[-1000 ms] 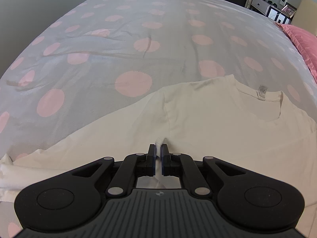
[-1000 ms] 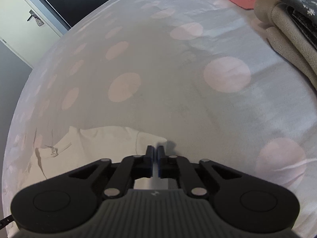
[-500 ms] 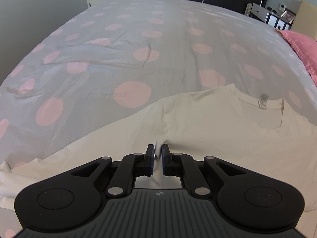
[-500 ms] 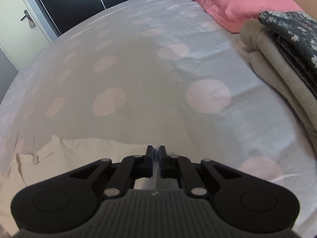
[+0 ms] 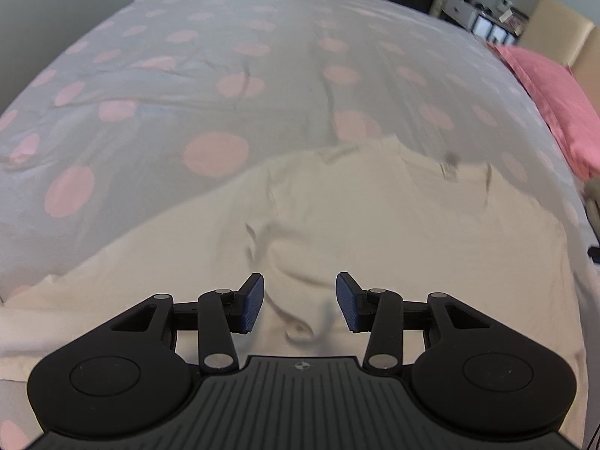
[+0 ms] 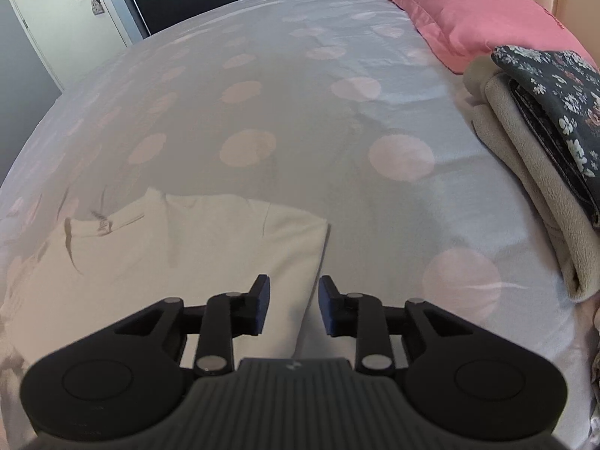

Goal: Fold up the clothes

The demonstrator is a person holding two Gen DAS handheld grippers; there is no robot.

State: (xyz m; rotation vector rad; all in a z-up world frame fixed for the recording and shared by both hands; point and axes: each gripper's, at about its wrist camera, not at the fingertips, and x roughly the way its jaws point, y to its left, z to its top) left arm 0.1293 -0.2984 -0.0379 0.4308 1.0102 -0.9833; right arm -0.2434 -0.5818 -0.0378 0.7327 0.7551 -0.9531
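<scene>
The cream T-shirt point(image 5: 375, 225) lies spread on the grey duvet with pink dots point(image 5: 210, 86), collar and neck label point(image 5: 452, 167) toward the far side, the pink pillow point(image 5: 555, 101) beyond it to the right. A second ago the left gripper point(image 5: 299, 302) was clenched on a raised pinch of the shirt fabric; its jaws are now opening, the blue pads point(image 5: 252, 302) stand apart, and the released fabric lies between them as a loose wrinkle touching neither pad. The right gripper point(image 6: 292, 307) was likewise closed a second ago at the shirt's edge; its jaws are now opening and grasp nothing. Between its fingers lies the folded right edge of the T-shirt point(image 6: 180, 258), with bare duvet point(image 6: 337, 131) just beside it. In the right wrist view more of the shirt and the pillow point(image 6: 461, 11) shows than before. To the right of the shirt, well apart from it, sits a stack of folded clothes point(image 6: 536, 172): a beige fleece item under a dark floral one point(image 6: 555, 82).
</scene>
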